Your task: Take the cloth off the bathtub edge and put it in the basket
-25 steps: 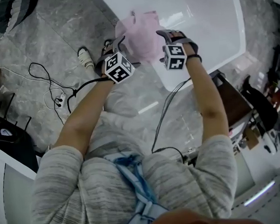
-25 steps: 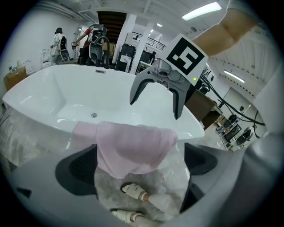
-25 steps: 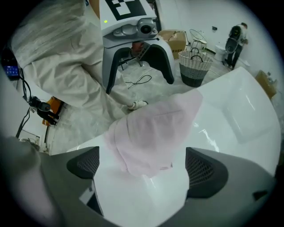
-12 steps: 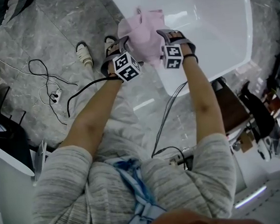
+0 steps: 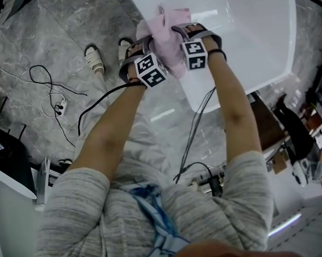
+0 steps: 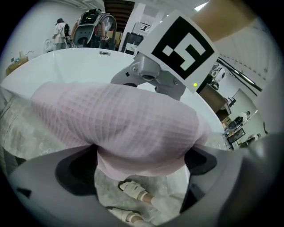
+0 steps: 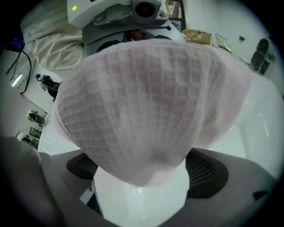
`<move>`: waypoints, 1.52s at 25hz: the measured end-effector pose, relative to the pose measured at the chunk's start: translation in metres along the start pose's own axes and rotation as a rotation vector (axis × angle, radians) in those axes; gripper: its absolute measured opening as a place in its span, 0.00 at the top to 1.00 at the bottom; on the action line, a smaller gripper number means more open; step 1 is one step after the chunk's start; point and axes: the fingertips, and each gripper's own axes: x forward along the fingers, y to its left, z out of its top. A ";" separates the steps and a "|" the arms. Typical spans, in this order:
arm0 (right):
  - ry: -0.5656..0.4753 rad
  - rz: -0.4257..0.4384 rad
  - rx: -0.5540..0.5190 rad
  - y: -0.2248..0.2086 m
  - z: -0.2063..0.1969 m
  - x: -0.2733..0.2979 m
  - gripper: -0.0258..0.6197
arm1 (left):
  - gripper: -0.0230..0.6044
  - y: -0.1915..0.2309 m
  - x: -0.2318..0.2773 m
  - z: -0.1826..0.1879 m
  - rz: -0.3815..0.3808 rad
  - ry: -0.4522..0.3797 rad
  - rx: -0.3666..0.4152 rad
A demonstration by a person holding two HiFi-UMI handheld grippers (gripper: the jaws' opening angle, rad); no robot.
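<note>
Over the rim of the white bathtub (image 5: 247,33), both bare forearms reach straight ahead and nearly meet, the left one (image 5: 109,128) angling in from the side and the right one (image 5: 230,104) running almost straight. The left hand-held gripper (image 6: 141,167) is clenched on a thick bunch of the pink waffle-weave cloth (image 5: 169,35), which fills the gap from one pad to the other. The right hand-held gripper (image 7: 144,172) grasps the same cloth from the opposite side, its pads pressed against the narrowed lower fold. The two face each other with the cloth gathered into a lump between them, above the tub edge; whether it touches the rim cannot be told. Under the cloth the left gripper view shows grey marble floor (image 5: 62,28) and a pair of white sandals (image 6: 132,190); the right gripper view shows the tub's smooth white surface. Loose cables (image 5: 52,85) trail across the floor well to the left.
</note>
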 end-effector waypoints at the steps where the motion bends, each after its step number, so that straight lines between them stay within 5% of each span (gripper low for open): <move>1: 0.005 0.012 -0.032 -0.002 0.002 0.000 0.07 | 0.01 0.000 0.000 0.001 -0.007 0.000 0.004; 9: 0.062 0.105 -0.060 0.000 0.008 0.003 0.07 | 0.01 -0.005 0.001 -0.001 -0.041 0.009 -0.024; 12: 0.076 0.129 -0.050 0.004 0.008 0.002 0.12 | 0.18 -0.015 -0.002 -0.003 -0.080 0.016 -0.041; 15: 0.086 0.167 -0.041 0.014 0.009 -0.002 0.31 | 0.38 -0.026 -0.005 -0.005 -0.110 0.015 -0.043; 20: 0.090 0.198 0.008 0.041 0.008 -0.012 0.72 | 0.77 -0.057 -0.012 -0.004 -0.269 0.017 -0.083; 26: 0.089 0.147 0.127 0.052 0.010 -0.024 0.76 | 0.83 -0.067 -0.027 0.001 -0.350 0.022 -0.077; 38: 0.045 0.057 0.269 0.044 0.035 -0.091 0.77 | 0.84 -0.036 -0.091 0.030 -0.253 -0.012 -0.058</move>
